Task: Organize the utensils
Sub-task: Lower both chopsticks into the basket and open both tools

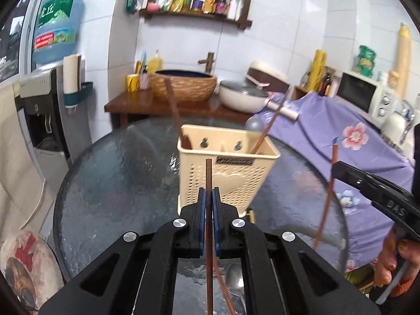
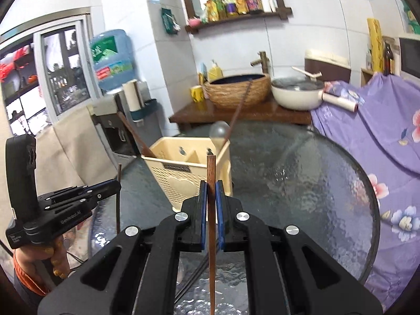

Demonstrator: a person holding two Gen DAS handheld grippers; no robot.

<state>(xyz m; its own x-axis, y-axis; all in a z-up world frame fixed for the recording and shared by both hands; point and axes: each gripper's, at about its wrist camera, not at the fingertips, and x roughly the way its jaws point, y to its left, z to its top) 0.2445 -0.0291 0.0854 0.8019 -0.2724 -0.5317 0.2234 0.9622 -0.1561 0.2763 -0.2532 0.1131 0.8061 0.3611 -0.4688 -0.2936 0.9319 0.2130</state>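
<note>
A beige perforated utensil holder (image 1: pixel 225 173) stands on the round glass table (image 1: pixel 118 183); it also shows in the right wrist view (image 2: pixel 189 173). It holds two brown chopsticks (image 1: pixel 270 123) and a spoon (image 1: pixel 254 124). My left gripper (image 1: pixel 209 199) is shut on an upright brown chopstick (image 1: pixel 209 181), just in front of the holder. My right gripper (image 2: pixel 211 197) is shut on another brown chopstick (image 2: pixel 211 173), also near the holder. Each gripper shows in the other's view, the right (image 1: pixel 338 168) and the left (image 2: pixel 115 183). A spoon (image 1: pixel 233 281) and another chopstick (image 1: pixel 223 283) lie on the glass under my left gripper.
Behind the table a wooden stand (image 1: pixel 157 105) carries a woven basin (image 1: pixel 183 84) and a white pan (image 1: pixel 244 94). A purple flowered cloth (image 1: pixel 354 136) covers the right side, with a microwave (image 1: pixel 365 94). A water dispenser (image 1: pixel 44 110) stands at left.
</note>
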